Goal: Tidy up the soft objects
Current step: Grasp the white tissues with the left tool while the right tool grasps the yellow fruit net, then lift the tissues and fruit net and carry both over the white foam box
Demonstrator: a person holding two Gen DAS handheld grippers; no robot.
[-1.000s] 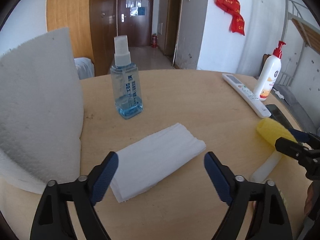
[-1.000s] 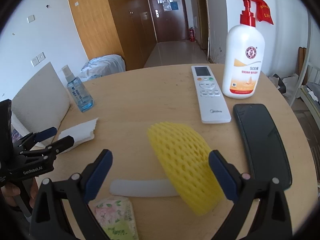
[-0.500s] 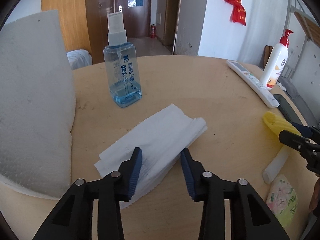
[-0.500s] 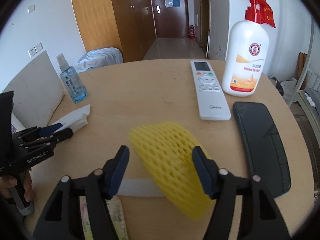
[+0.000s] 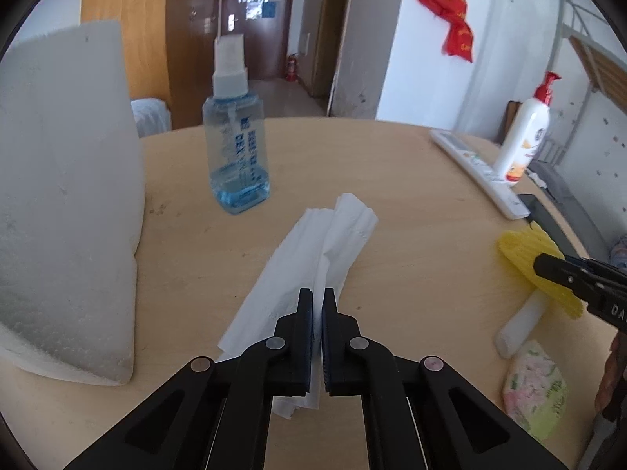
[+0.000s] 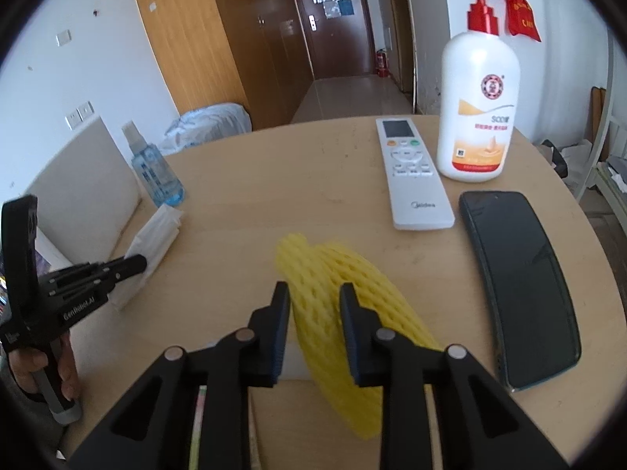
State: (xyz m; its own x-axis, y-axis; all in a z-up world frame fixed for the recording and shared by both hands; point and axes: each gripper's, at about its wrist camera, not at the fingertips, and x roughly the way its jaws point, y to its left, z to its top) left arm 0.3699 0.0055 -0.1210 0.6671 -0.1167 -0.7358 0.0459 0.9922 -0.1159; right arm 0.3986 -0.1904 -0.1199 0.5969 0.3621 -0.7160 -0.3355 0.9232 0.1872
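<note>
Since a second ago, both our claws have just been closing: our left gripper (image 5: 318,305) now pinches the white tissue (image 5: 313,258) near the table's (image 5: 411,203) left edge, and our right gripper (image 6: 313,299) squeezes the yellow foam net (image 6: 348,305) mid-table. Only the right view shows the whole phone (image 6: 517,286); only the left shows the floral tissue pack (image 5: 535,389).

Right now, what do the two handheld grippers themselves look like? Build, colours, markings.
Both match: black plastic scissor-linkage arms with silver pivot rivets, and narrow fingers faced with blue ribbed pads. The left gripper shows white "GenRobot.AI" lettering on its side in the right wrist view, plus a grey-tipped handle. The right gripper shows partial white letters in the left wrist view. No cables or sleeves visible.
</note>
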